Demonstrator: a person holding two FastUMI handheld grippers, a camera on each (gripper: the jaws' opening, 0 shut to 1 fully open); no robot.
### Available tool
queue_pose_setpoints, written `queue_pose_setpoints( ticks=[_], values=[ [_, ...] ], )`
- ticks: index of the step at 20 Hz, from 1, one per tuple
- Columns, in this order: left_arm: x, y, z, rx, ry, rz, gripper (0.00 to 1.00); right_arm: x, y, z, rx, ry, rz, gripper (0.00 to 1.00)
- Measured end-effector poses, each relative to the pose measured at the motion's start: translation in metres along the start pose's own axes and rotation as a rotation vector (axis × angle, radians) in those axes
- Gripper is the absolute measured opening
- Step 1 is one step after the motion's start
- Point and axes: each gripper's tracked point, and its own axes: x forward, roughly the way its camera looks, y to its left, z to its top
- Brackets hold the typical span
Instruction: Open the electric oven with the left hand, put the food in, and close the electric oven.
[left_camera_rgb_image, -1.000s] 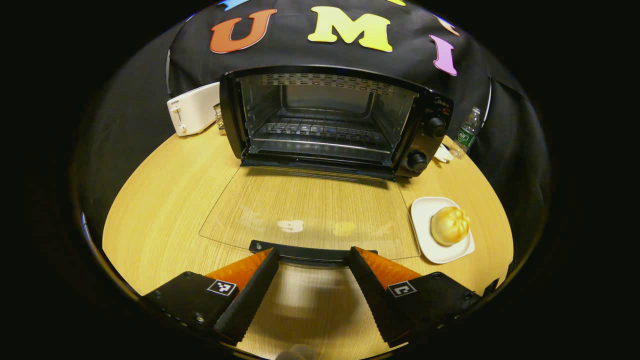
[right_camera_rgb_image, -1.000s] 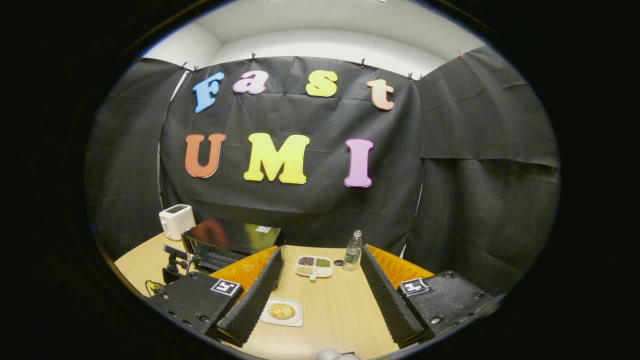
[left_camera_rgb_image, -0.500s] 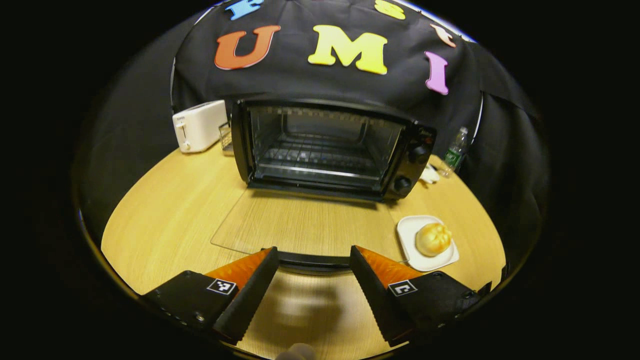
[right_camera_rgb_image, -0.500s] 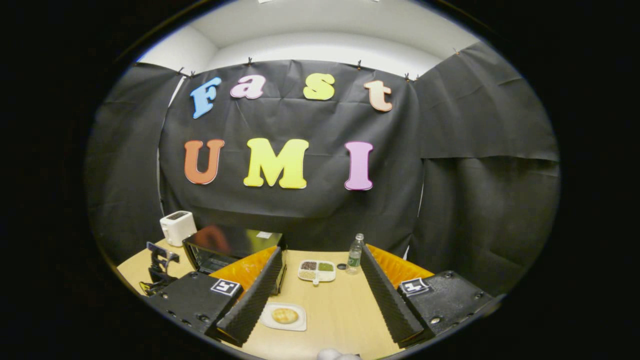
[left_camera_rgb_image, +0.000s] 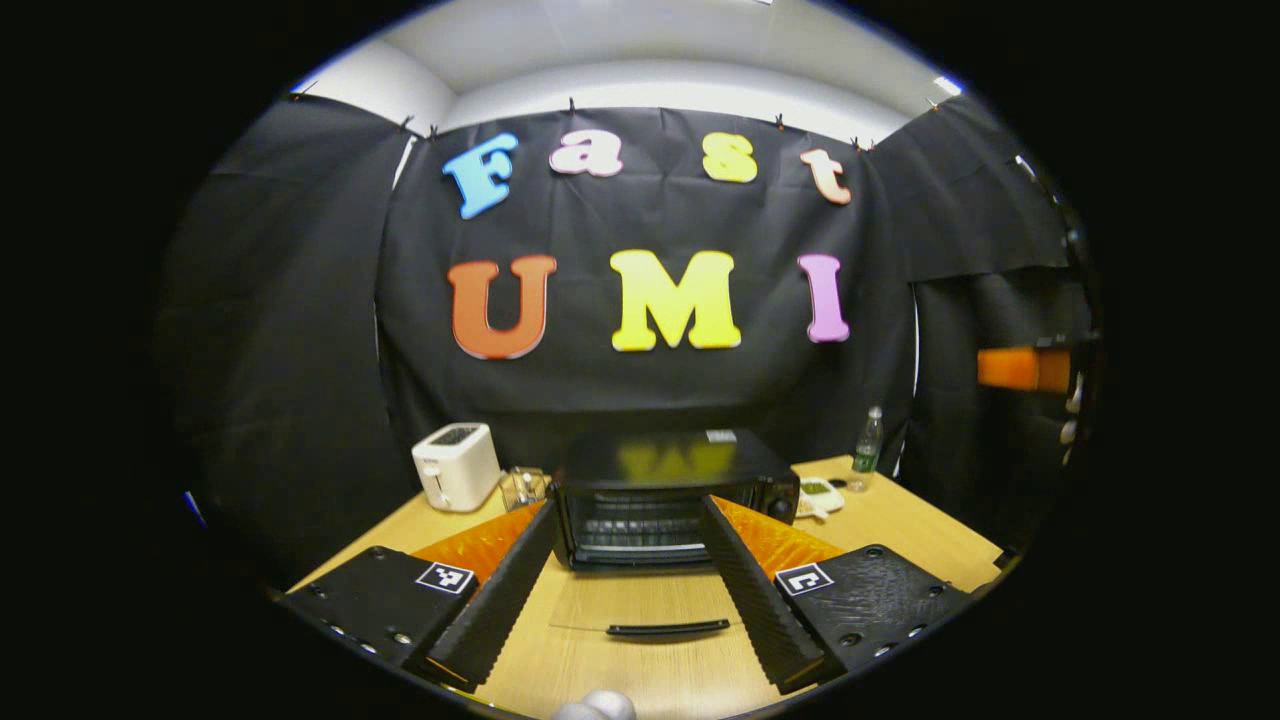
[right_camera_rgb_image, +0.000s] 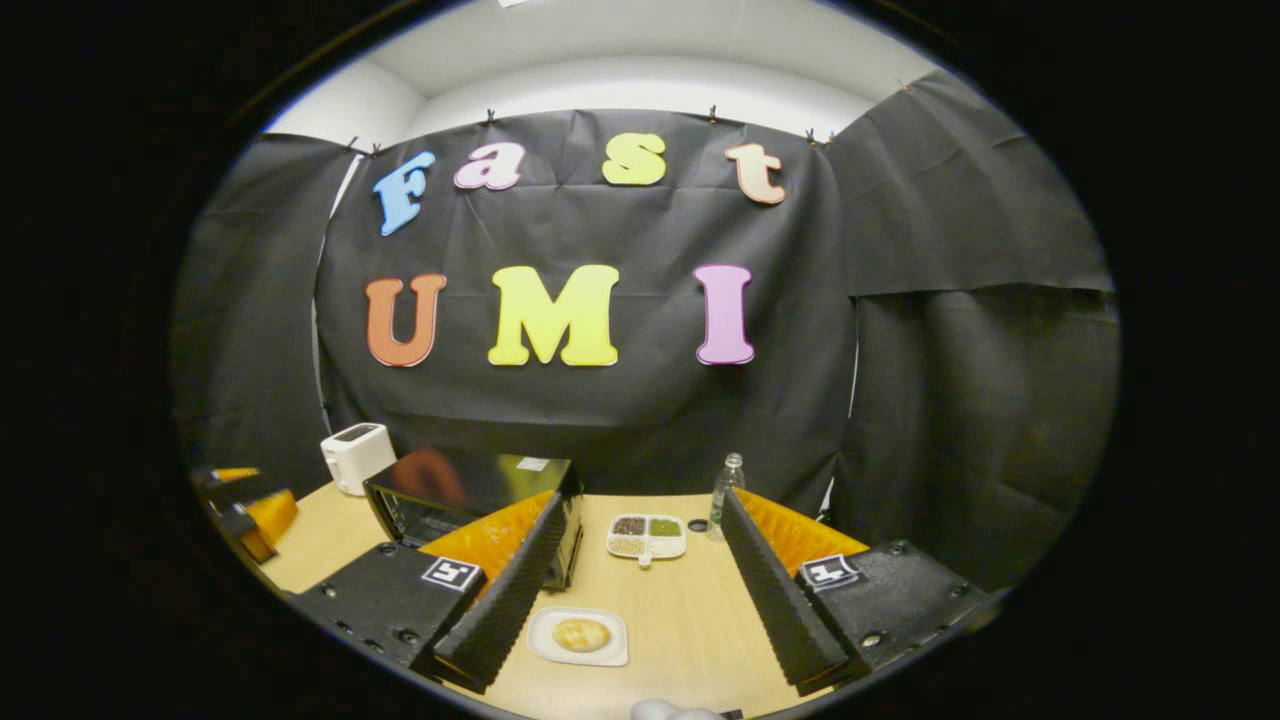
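Observation:
The black electric oven (left_camera_rgb_image: 660, 490) stands on the wooden table (left_camera_rgb_image: 905, 525) with its glass door (left_camera_rgb_image: 640, 602) lying open and flat, the handle (left_camera_rgb_image: 668, 629) toward me. My left gripper (left_camera_rgb_image: 628, 505) is open and empty, held back from the door with the handle between its fingers but well below them. A golden bun (right_camera_rgb_image: 581, 634) rests on a white plate (right_camera_rgb_image: 545, 645) right of the oven (right_camera_rgb_image: 470, 490). My right gripper (right_camera_rgb_image: 644, 498) hovers open above the table, the plate just ahead of its left finger. The left gripper (right_camera_rgb_image: 245, 508) shows at the far left of the right gripper view.
A white toaster (left_camera_rgb_image: 456, 465) stands left of the oven with a small clear holder (left_camera_rgb_image: 522, 487) beside it. To the oven's right are a divided dish of grains (right_camera_rgb_image: 647, 535) and a water bottle (right_camera_rgb_image: 727, 492). Black cloth walls close in the table's back and sides.
My left gripper has drawn back from the door handle, risen and tilted up, so the oven now looks small and far. The door stays flat open. The right gripper has barely shifted.

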Motion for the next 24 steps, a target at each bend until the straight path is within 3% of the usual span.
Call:
queue_pose_setpoints(
  ticks=[2, 3, 7, 11, 12, 16, 24],
  values=[
    [-0.007, 0.005, 0.046, -0.023, -0.086, 0.021, 1.00, 0.004, 0.003, -0.022, 0.013, 0.024, 0.002, 1.00],
    [-0.012, 0.006, 0.067, -0.025, -0.120, 0.025, 0.82, 0.005, 0.005, -0.034, 0.007, 0.036, 0.001, 1.00],
    [-0.025, 0.008, 0.101, -0.021, -0.157, 0.026, 0.82, 0.005, 0.010, -0.104, 0.019, 0.181, -0.017, 1.00],
    [-0.026, 0.015, 0.106, 0.004, -0.155, 0.044, 0.82, 0.015, 0.037, -0.187, 0.084, 0.356, 0.015, 1.00],
    [-0.026, 0.018, 0.103, 0.010, -0.147, 0.050, 1.00, 0.023, 0.041, -0.208, 0.078, 0.383, 0.008, 1.00],
    [-0.028, 0.023, 0.095, 0.031, -0.108, 0.057, 0.84, 0.047, 0.063, -0.263, 0.103, 0.481, 0.001, 0.97],
    [-0.023, 0.033, 0.079, 0.035, -0.060, 0.060, 0.84, 0.092, 0.079, -0.314, 0.110, 0.601, -0.032, 0.97]
  ],
)
